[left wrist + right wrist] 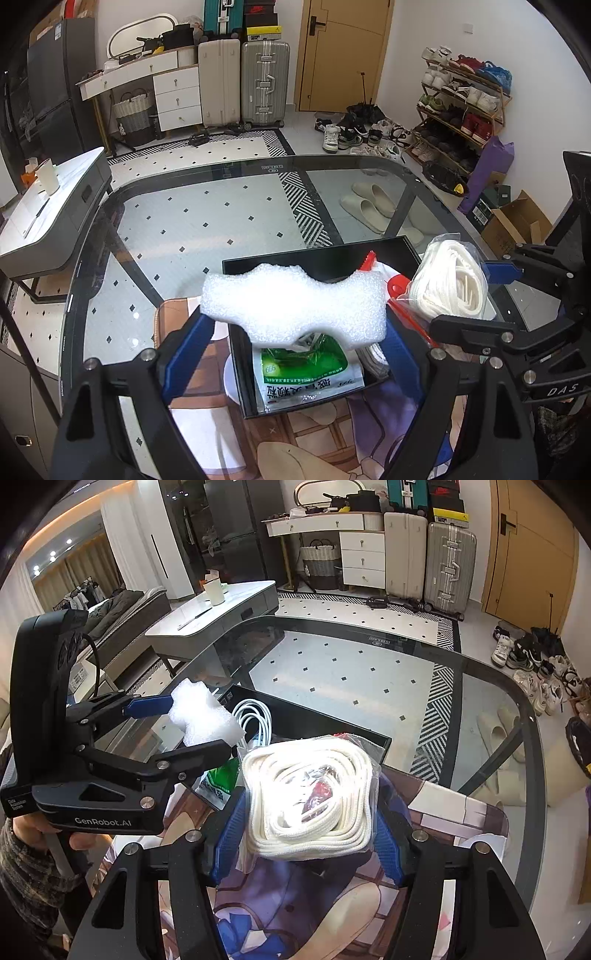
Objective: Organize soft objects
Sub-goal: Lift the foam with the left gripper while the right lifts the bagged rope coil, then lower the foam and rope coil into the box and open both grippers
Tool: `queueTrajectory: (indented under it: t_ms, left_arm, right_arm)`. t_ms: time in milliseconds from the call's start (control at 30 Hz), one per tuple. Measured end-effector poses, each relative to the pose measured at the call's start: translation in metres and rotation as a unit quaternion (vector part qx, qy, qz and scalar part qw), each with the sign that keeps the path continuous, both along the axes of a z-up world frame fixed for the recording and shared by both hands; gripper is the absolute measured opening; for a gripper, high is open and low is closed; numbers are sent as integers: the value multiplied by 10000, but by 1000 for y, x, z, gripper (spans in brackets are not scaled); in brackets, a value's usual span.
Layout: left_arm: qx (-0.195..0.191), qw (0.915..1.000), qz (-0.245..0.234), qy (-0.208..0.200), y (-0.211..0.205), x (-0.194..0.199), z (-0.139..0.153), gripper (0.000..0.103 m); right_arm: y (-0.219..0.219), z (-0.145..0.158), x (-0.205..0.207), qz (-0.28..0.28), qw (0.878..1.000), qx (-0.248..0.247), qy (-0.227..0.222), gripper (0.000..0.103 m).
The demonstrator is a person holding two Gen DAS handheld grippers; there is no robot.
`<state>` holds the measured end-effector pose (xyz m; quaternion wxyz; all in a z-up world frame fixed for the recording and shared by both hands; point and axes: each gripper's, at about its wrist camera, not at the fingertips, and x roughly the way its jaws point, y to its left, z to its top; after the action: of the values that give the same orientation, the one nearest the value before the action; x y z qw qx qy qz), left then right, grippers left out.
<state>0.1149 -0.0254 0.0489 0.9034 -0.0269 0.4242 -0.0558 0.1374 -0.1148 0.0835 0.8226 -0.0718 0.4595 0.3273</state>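
Left wrist view: the left tongs pinch a white foam block at frame centre, above the black tray on the glass counter.

Right wrist view: the right tongs clamp a bagged white rope coil at centre frame, above the counter's printed mat.

Tray sat on counter, packet inside. Foam block hung above tray. Bagged rope coil hung at foam's 3 o'clock, beside it.

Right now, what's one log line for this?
left hand-held gripper: holds foam block | right hand-held gripper: holds bagged white cord | both above black tray
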Motion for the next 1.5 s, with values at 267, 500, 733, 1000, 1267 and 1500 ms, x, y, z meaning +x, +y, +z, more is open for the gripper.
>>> queueTrajectory:
  t_ms: [267,500,733,1000,1267,1500]
  left_arm:
    - [-22,10000,-21,93,2,15,-8,87]
    - [-57,9998,75,168,5,20,-17,87]
    - [153,9998,60,128,3,20,-20,87]
    - [-171,9999,22,-3,11,17,-5,87]
    - [-234,9997,-66,75,5,20,-8,87]
    - [-438,9989,-89,149,7,22,-10,88]
  right_arm:
    - [14,-10,11,73,10000,-30,-20,63]
    - [23,-22,15,105,9999,-63,-7,63]
    - [31,-27,17,187,9995,-208,-123,63]
    - [40,-30,8,276,9991,-177,-271,64]
    - [32,-23,3,285,9986,121,-420,88]
    - [4,-13,-4,49,9986,98,-520,91]
